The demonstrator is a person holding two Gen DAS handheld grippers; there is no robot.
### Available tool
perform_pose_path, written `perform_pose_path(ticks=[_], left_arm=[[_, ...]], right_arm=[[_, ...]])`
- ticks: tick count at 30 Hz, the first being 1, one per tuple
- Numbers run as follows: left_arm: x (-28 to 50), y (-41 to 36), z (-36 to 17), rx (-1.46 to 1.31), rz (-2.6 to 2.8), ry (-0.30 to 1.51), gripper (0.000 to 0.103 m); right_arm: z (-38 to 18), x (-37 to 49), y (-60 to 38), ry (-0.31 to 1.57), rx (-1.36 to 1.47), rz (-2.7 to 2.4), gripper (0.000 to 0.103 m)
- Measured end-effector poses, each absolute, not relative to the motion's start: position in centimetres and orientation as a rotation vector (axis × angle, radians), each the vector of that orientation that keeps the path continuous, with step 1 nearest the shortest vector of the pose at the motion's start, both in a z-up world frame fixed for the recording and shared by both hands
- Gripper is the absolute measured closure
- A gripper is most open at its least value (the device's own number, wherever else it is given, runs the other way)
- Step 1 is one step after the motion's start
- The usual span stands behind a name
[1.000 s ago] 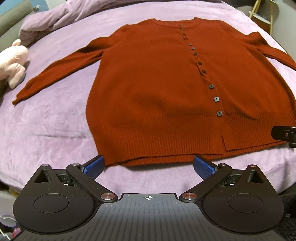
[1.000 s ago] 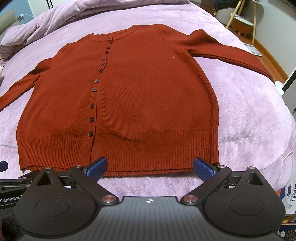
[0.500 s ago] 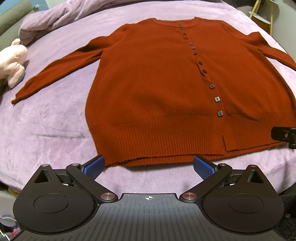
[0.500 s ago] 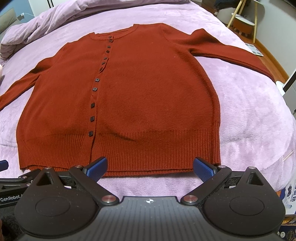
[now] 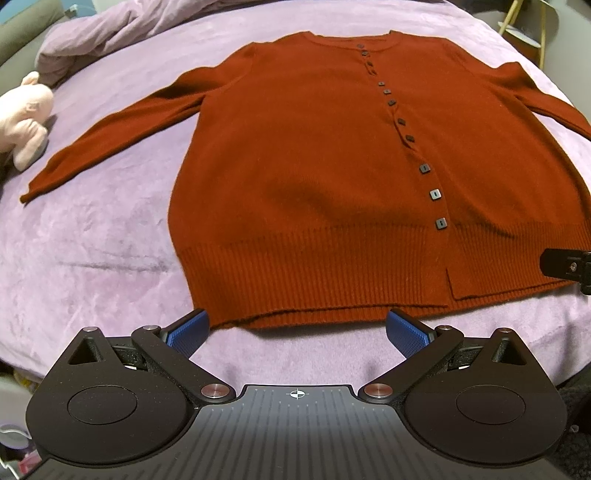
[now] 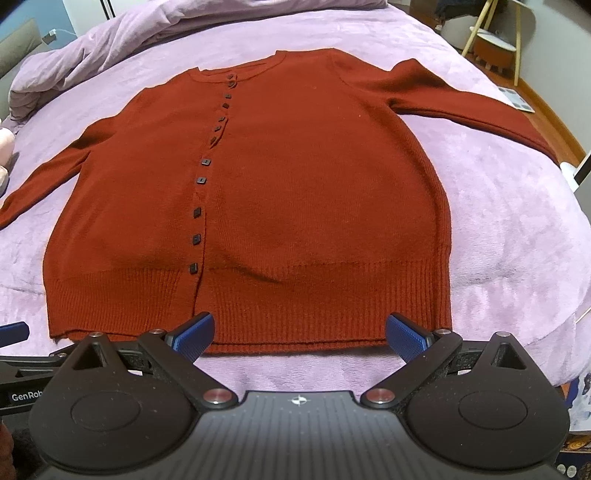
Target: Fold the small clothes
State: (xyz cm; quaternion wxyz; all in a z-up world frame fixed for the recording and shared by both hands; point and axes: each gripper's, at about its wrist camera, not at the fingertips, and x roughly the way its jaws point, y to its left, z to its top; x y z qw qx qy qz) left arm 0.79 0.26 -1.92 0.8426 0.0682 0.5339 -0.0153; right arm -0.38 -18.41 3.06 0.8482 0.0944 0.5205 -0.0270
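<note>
Cardigan (image 5: 332, 192) is barely shifting, lying flat and unfolded on the bed (image 5: 92, 240). Left hand-held gripper (image 5: 297, 330) and right hand-held gripper (image 6: 299, 332) are hovering wide and empty just short of the hem, no fold starting yet.

A pink plush toy (image 5: 24, 120) lay at nine o'clock on the lilac bedspread (image 5: 92, 229), just below a rumpled lilac duvet (image 5: 110, 29) bunched at eleven o'clock. At one o'clock stood a wooden stool (image 6: 493, 42) on the floor, with a small patterned card (image 6: 516, 100) near it.
</note>
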Motion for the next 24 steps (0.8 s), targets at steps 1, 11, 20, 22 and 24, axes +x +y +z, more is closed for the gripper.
perform_pose_path(ticks=[1,11,20,22,24], left_arm=[[0.8,0.3,-2.0,0.144,-0.033,1.129,0.0],[1.1,0.6,-2.4,0.099,-0.044,1.139,0.0],[4.0,0.7,-2.5,0.067,-0.035,1.068,0.0],[5.8,1.0,-2.6,0.038,-0.014,1.026,0.0],[7.5,1.1,-3.0,0.01,0.005,1.007,0.0]], right_arm=[[3.0,-0.4,-18.5,1.098,0.199,-0.054,0.004],[2.6,-0.3,-19.2,1.094,0.267,0.005,0.004],[2.1,0.6,-27.6,0.778,0.574,0.071,0.004],[2.0,1.1,-31.3,0.614,0.577,-0.006,0.004],[1.2,2.7,-36.3,0.539,0.624,-0.076,0.004]])
